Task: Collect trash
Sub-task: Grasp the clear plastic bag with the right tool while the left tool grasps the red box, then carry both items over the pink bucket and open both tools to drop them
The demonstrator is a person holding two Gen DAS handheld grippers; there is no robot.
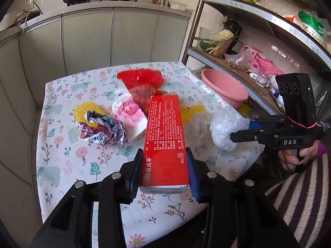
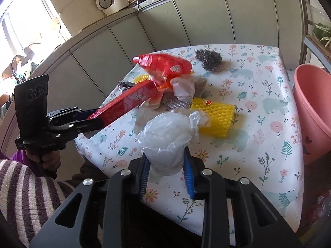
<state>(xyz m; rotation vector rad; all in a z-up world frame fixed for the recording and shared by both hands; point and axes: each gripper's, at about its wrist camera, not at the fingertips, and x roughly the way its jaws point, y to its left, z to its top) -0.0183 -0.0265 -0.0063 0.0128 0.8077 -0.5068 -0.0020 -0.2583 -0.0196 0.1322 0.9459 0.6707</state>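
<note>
Left hand-held gripper [image 1: 164, 165] clamped on red carton [image 1: 164, 136], right hand-held gripper [image 2: 166, 161] on plastic bag [image 2: 165, 140]

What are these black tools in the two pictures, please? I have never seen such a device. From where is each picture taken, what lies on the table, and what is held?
A person holds a hand tool with two fingers in each hand; there is no robot. Each tool carries a camera looking along its fingers.

The left wrist view shows the left gripper closed on a long red box. The right wrist view shows the right gripper closed on a crumpled white plastic bag. Each view also shows the other tool from the side.

On the flowered tablecloth lie more trash: a red snack wrapper, yellow foam netting, crumpled printed paper and a dark scrubber. A pink basin stands beside the table.
</note>
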